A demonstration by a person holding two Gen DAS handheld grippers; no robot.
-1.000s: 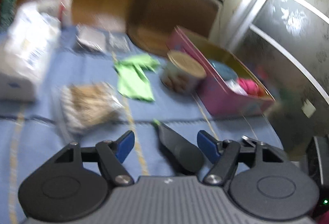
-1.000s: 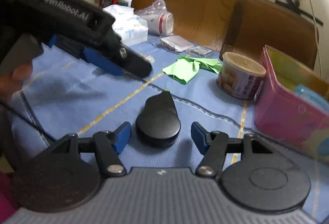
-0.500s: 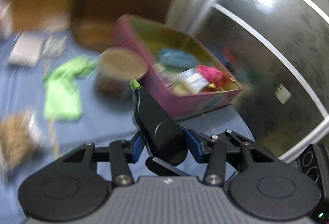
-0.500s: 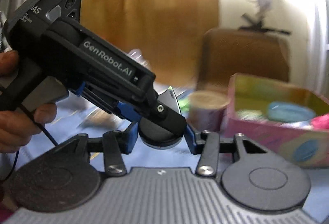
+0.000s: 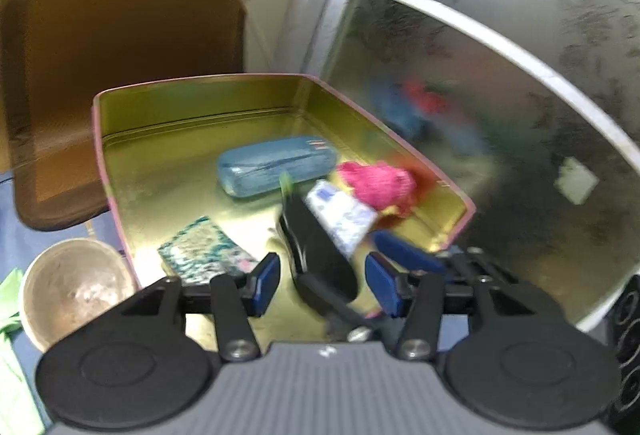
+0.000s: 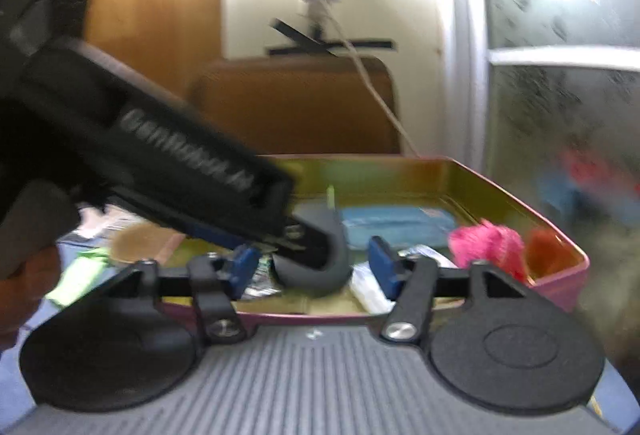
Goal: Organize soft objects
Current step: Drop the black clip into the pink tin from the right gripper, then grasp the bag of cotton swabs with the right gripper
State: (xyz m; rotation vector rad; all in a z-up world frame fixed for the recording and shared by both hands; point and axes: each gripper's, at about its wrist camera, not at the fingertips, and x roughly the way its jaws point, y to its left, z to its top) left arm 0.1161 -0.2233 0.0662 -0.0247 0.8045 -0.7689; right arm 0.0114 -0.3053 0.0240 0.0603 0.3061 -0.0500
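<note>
Black, teardrop-shaped, with a small green tip — the soft pad (image 5: 316, 255) sits between the blue fingers of both tools, over the pink tin (image 5: 116, 203) with its gold-coloured inside. In the left wrist view the left gripper (image 5: 322, 285) stands wide, its pads clear of the black pad on either side; the pad tilts, green tip pointing away toward the middle of the tin. In the right wrist view the right gripper (image 6: 314, 267) is likewise parted, gaps showing on both sides of the pad, while the left tool's black body crosses in from the left with its fingertip against the pad — motion blur leaves it unclear what actually bears the pad. Inside the tin lie a blue zip pouch (image 5: 276, 165), a pink fluffy item (image 5: 376, 183), a white-and-blue packet (image 5: 340, 215) and a teal patterned packet (image 5: 204, 255). A round can (image 5: 76, 291) stands just beside the tin's left wall, on blue cloth.
</note>
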